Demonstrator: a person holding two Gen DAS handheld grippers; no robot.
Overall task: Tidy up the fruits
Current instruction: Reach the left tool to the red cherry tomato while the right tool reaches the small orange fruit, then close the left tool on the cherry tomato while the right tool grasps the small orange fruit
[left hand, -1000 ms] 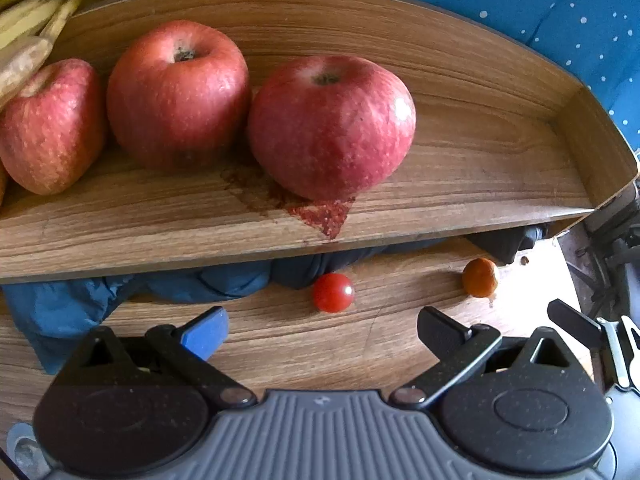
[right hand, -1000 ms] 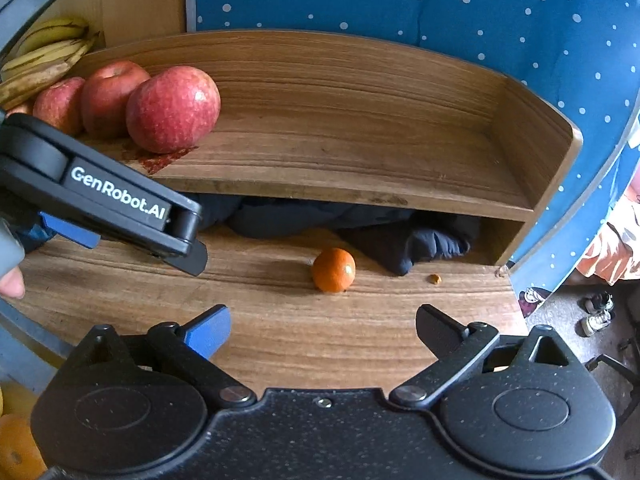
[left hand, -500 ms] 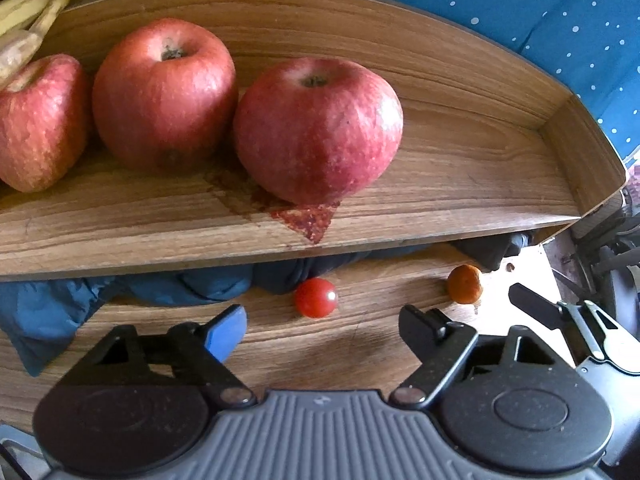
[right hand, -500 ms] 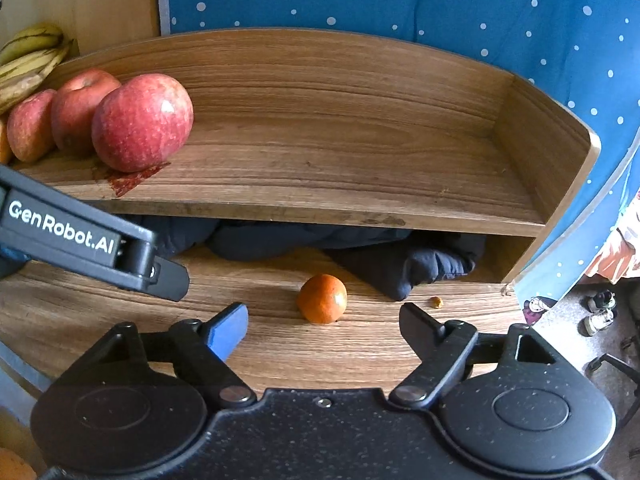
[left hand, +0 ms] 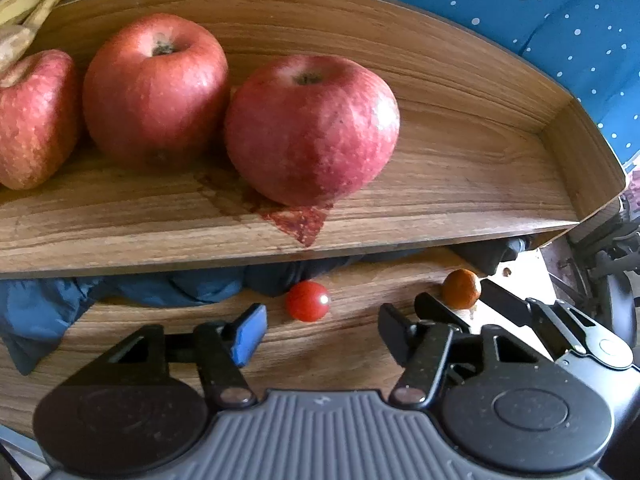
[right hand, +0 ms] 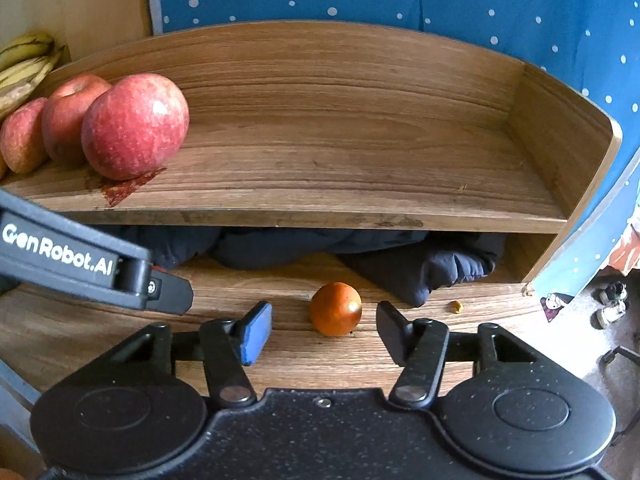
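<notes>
Each gripper's jaws are closing, not yet touching: left gripper (left hand: 320, 332) around the cherry tomato (left hand: 308, 301), right gripper (right hand: 324, 332) around the small orange (right hand: 335, 309) at twelve o'clock, presumably for shelving.

The shelf (right hand: 340, 140) is smooth brown wood. The apples (left hand: 312, 128) look shiny. The dark cloth (right hand: 420, 264) looks soft and matt.

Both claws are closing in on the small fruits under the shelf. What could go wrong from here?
1. The cherry tomato is small and round; the closing left claw could squirt it back into the dark cloth.
2. The orange fruit may likewise roll from the closing right claw.
3. Both claws work close together and might collide.
</notes>
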